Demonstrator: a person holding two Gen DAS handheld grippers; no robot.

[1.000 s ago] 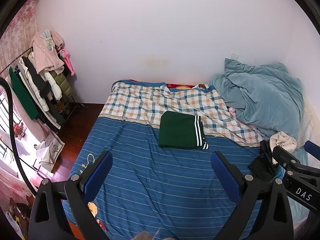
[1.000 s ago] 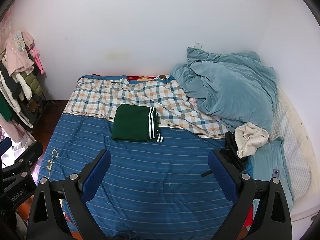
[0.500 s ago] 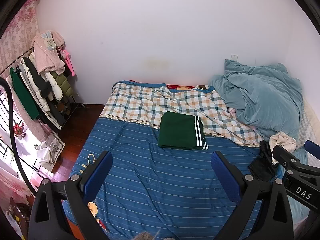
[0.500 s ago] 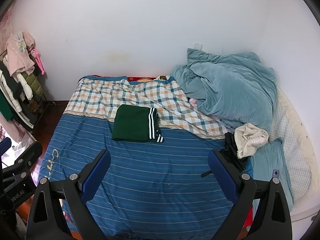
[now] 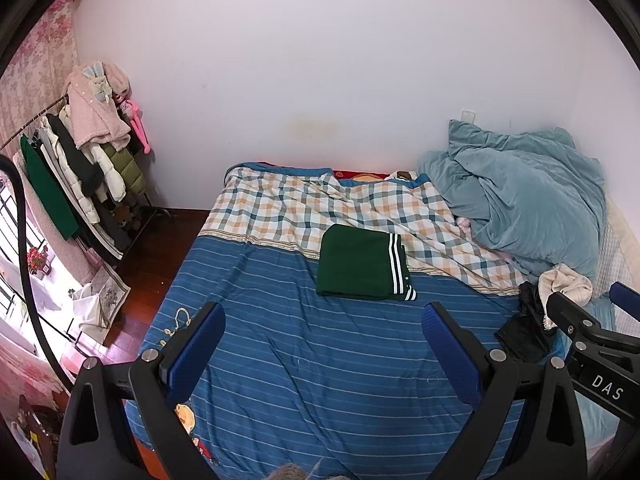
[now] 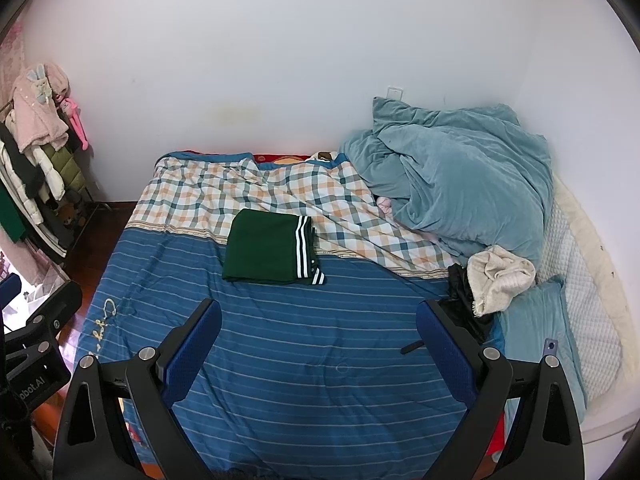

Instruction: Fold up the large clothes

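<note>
A wide bed fills the room, its cover a smooth blue cotton ruled with thin pale stripes near me and turning to a rumpled orange-and-teal check toward the wall. Heaped in the far right corner is a plush, velvety teal duvet, bunched into soft folds. Along the left wall a metal clothes rack sags under puffy quilted jackets and a fuzzy pink coat.

The folded green garment lies flat where the check meets the stripes, a neat rectangle of dense knit with white bands down its right edge, touched by neither tool. Right of it, near the bed's edge, a nubbly cream cloth sits crumpled on top of a limp black garment.

The left gripper hangs above the striped part with its blue-padded fingers spread wide, nothing between them. The right gripper is likewise released, its textured blue pads apart and empty, well short of the green garment.
</note>
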